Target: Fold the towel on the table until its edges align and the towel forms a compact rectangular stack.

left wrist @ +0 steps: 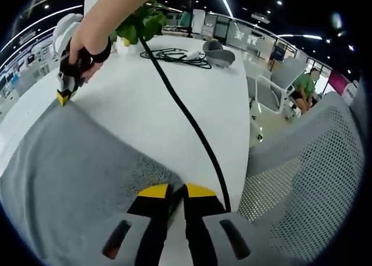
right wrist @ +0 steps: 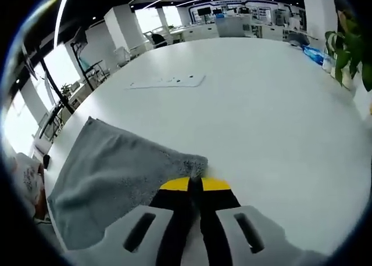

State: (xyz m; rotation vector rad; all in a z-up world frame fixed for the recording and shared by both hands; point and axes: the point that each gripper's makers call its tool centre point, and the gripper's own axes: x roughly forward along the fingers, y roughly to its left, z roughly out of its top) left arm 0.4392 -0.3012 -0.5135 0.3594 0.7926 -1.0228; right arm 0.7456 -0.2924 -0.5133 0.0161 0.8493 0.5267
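In the left gripper view, the left hand-held gripper (left wrist: 177, 191) rises from the bottom with its yellow-tipped jaws almost together, pinching the near corner of the grey towel (left wrist: 70, 173). The towel lies spread flat on the white worktop (left wrist: 145, 97) and runs away to the left. At its far corner a person's hand (left wrist: 81, 42), reaching down from above on a bare forearm, holds the right hand-held gripper (left wrist: 64, 96), whose yellow tips are closed on that corner. A black cable (left wrist: 186, 118) runs from beside the left hand-held gripper across the worktop to a coil near the far edge. Beyond it sit a grey bowl-like container (left wrist: 220, 55), whose contents cannot be made out, and a green plant (left wrist: 142, 22). A white mesh chair (left wrist: 302, 173) stands to the right of the worktop.

In the right gripper view, the right hand-held gripper (right wrist: 195, 182) has its jaws shut tight on a corner of the towel (right wrist: 110, 173), which stretches away to the left on the worktop (right wrist: 261, 115). Farther off lies a flat white sheet (right wrist: 168, 81), and a plant (right wrist: 349, 51) stands at the right edge.
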